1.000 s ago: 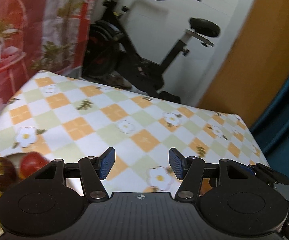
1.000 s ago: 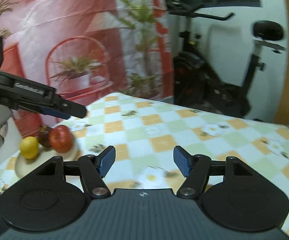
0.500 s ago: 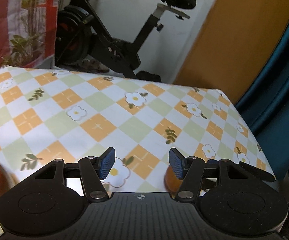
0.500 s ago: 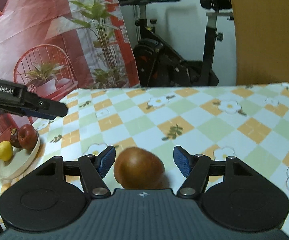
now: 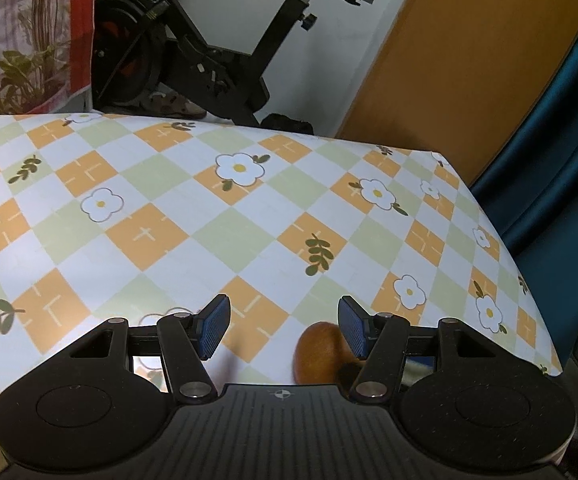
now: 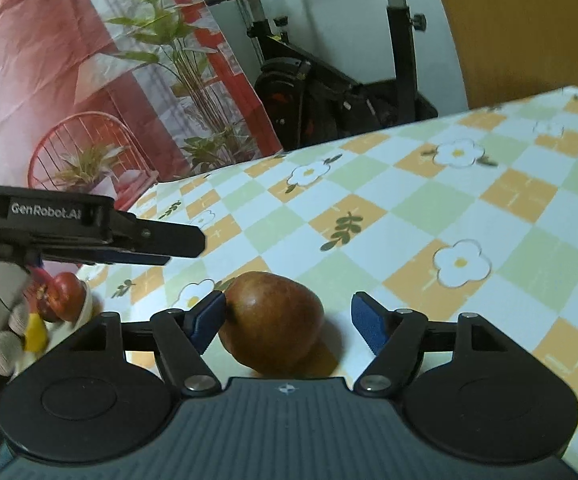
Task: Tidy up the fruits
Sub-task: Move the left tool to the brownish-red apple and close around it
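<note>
A brown, pear-like fruit [image 6: 275, 324] rests on the checked tablecloth [image 6: 429, 208]. It sits between the fingers of my right gripper [image 6: 289, 316], whose jaws are opening. The left pad [image 6: 209, 316] is at the fruit's skin and the right pad stands apart from it. The same fruit [image 5: 321, 354] peeks out beside the right finger of my left gripper [image 5: 285, 320], which is open and holds nothing. At the right wrist view's left edge the left gripper [image 6: 89, 232] hovers above a pale plate [image 6: 85, 308] holding a red apple [image 6: 65, 290] and a lemon [image 6: 35, 332].
An exercise bike [image 5: 209, 60] stands behind the table, next to a red printed backdrop [image 6: 69, 60]. A wooden panel [image 5: 469, 60] and a blue curtain [image 5: 561, 160] are past the table's right edge [image 5: 501, 240]. A gloved hand [image 6: 5, 320] holds the left gripper.
The right wrist view rolled and sank, and the brown fruit came between its fingers. The left wrist view swung right, lost the plate of fruit, and now shows the brown fruit at its bottom.
</note>
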Tool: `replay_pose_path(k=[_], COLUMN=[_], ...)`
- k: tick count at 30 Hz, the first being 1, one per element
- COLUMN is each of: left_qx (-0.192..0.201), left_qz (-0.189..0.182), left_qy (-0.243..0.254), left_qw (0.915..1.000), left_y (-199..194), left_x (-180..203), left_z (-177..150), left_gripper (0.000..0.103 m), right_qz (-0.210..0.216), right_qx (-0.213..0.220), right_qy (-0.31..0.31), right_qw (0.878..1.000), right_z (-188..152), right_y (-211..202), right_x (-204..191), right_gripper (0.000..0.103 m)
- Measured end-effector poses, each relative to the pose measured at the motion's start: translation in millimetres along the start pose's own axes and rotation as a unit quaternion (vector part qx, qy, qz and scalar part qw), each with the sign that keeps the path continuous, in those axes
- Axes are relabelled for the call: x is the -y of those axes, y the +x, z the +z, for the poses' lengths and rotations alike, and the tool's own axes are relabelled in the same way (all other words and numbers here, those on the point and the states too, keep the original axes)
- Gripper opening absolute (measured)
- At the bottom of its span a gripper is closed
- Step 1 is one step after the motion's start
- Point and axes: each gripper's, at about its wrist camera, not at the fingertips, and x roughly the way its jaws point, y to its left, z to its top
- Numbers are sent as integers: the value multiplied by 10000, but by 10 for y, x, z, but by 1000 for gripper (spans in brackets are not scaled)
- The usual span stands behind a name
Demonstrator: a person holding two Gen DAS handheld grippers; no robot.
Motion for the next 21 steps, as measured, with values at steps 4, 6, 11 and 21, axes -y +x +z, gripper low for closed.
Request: replay_pose_path(k=[4, 6, 11, 21], left_qx=[-133, -182, -334, -558], left_qz=[-176, -257, -312, -558], left_qy=[-182, -257, -115, -88], left_qw=[9996, 9992, 9989, 9968], left_y=[74, 102, 182, 183], left_x=[25, 39, 121, 50], left_z=[-23, -49, -134, -222], left_gripper=[62, 62, 62, 66], right_qz=[70, 16, 48, 131], right_qx=[-169, -204, -286, -364], right_qy=[-284, -441, -576, -334], right_qw=[9994, 9988, 9979, 9987], right_z=[-30, -44, -60, -59], right_y=[37, 42, 51, 127], right_x=[-141, -206, -274, -230], right_gripper=[66, 66, 66, 68])
